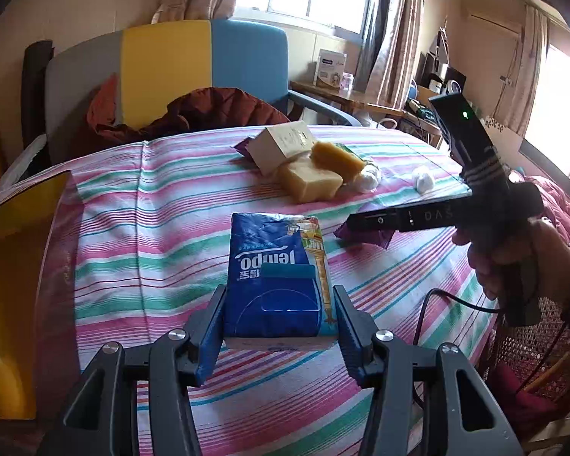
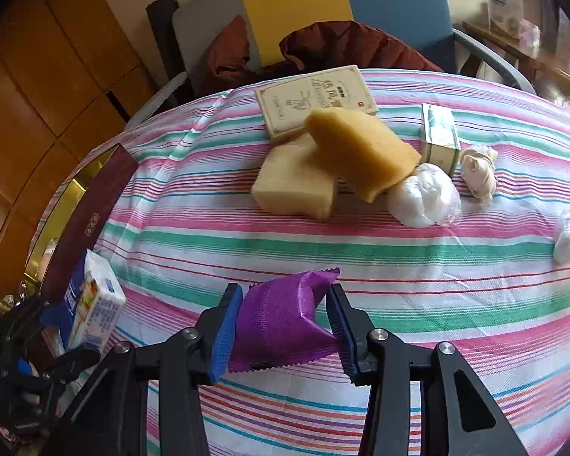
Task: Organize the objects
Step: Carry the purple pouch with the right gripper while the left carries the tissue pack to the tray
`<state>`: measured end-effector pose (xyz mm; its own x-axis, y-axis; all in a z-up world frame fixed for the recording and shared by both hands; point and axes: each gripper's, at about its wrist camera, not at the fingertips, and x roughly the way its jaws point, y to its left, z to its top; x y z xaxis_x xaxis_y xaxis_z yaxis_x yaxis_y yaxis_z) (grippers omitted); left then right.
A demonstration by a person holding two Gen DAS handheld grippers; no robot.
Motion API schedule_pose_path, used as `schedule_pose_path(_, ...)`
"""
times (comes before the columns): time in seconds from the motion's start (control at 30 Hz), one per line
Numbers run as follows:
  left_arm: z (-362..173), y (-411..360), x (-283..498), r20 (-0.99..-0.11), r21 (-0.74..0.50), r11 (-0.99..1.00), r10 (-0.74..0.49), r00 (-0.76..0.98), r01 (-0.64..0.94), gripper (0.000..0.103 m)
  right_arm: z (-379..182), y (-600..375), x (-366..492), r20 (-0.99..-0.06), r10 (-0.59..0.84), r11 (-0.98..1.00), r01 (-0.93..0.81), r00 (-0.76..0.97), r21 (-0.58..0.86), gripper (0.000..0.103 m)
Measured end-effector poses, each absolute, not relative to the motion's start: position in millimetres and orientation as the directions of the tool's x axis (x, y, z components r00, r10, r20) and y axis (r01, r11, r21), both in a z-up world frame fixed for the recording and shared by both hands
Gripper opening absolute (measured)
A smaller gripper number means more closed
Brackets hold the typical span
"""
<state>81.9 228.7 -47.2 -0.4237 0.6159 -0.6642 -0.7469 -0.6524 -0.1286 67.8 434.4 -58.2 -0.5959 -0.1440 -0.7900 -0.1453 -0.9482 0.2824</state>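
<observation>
My left gripper [image 1: 279, 315] is shut on a blue Tempo tissue pack [image 1: 275, 277], held above the striped tablecloth [image 1: 152, 228]. That pack [image 2: 95, 304] also shows at the lower left of the right wrist view. My right gripper [image 2: 283, 326] is shut on a purple snack packet [image 2: 281, 323], its pads pressing both sides. The same packet [image 1: 361, 233] peeks from under the right gripper's black body [image 1: 475, 205], held by a hand, in the left wrist view. Two yellow sponges [image 2: 323, 167] lie mid-table beside a cream box [image 2: 315, 98].
A gold-lined maroon box [image 2: 83, 212] stands open at the table's left edge. White wrapped balls [image 2: 423, 197], a small green box [image 2: 440, 136] and a beige knot [image 2: 478, 171] lie to the right. A chair with a red jacket [image 1: 209, 114] stands behind.
</observation>
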Motion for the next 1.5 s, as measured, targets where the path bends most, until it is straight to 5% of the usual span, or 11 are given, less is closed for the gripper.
schedule_pose_path(0.43, -8, 118, 36, -0.598, -0.225, -0.816, 0.547, -0.586, -0.533, 0.053, -47, 400, 70, -0.737, -0.209, -0.95, -0.045, -0.643, 0.309, 0.047)
schedule_pose_path(0.8, -34, 55, -10, -0.693, -0.29, -0.884, 0.457, -0.558, -0.366, 0.053, -17, 356, 70, -0.66, -0.265, -0.926, -0.006, -0.703, 0.378, 0.047)
schedule_pose_path(1.07, -58, 34, -20, -0.768, -0.258, -0.917, 0.386, -0.512, -0.305, 0.053, 3, 303, 61, -0.597, -0.359, -0.895, 0.083, -0.718, 0.438, 0.047)
schedule_pose_path(1.5, -52, 25, -3, -0.766, -0.185, -0.91, 0.37, -0.525, -0.371, 0.055, 9, 218, 25, -0.564, -0.483, -0.848, 0.199, -0.669, 0.491, 0.047)
